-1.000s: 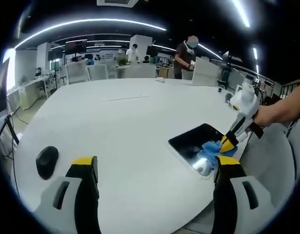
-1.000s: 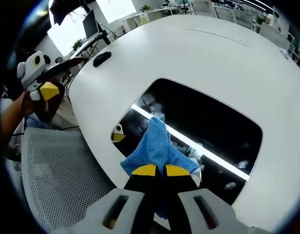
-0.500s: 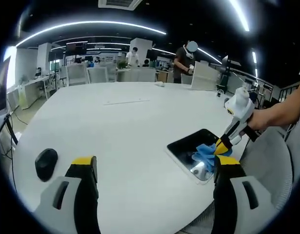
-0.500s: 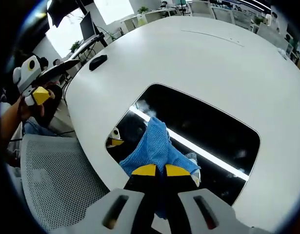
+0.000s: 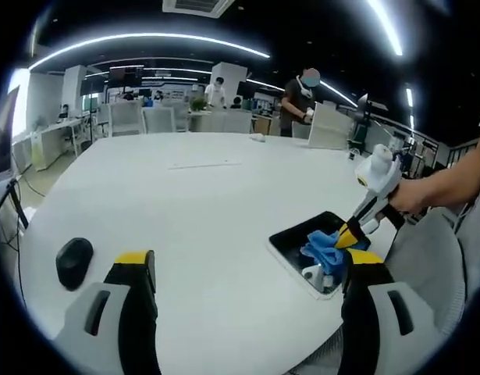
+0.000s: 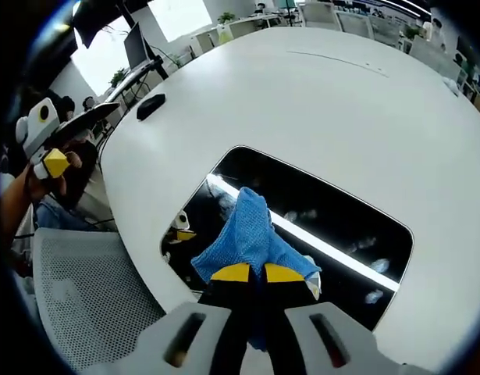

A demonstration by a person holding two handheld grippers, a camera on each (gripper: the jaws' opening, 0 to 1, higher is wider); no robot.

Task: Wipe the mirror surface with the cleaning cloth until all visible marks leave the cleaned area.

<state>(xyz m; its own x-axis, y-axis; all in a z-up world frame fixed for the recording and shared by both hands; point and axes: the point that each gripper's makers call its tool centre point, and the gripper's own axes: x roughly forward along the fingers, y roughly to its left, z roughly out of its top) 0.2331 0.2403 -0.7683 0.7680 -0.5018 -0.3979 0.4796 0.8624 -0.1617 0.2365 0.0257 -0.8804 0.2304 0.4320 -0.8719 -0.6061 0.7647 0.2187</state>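
The large round white table (image 5: 193, 203) took up most of both views. A grey mesh-backed chair (image 6: 91, 289) stood at the table's near edge, seen in the right gripper view. The dark rectangular mirror with a white frame (image 6: 318, 226) lay flat on the table near that edge, reflecting a bright strip of ceiling light; pale smudges were visible on its surface toward the far right corner. The crumpled blue cleaning cloth (image 6: 251, 234) rested on the mirror, touching the glass. The right gripper (image 6: 250, 273) had its yellow-tipped jaws closed tight on the cloth's near end; in the left gripper view it (image 5: 350, 234) reached down onto the mirror (image 5: 298, 238) from the right, with the cloth (image 5: 321, 248) under its tips. The left gripper (image 5: 247, 269) was held above the table, jaws spread wide and holding nothing. A small black computer mouse (image 5: 74, 262) lay on the table beside the left jaw, well apart from the mirror.
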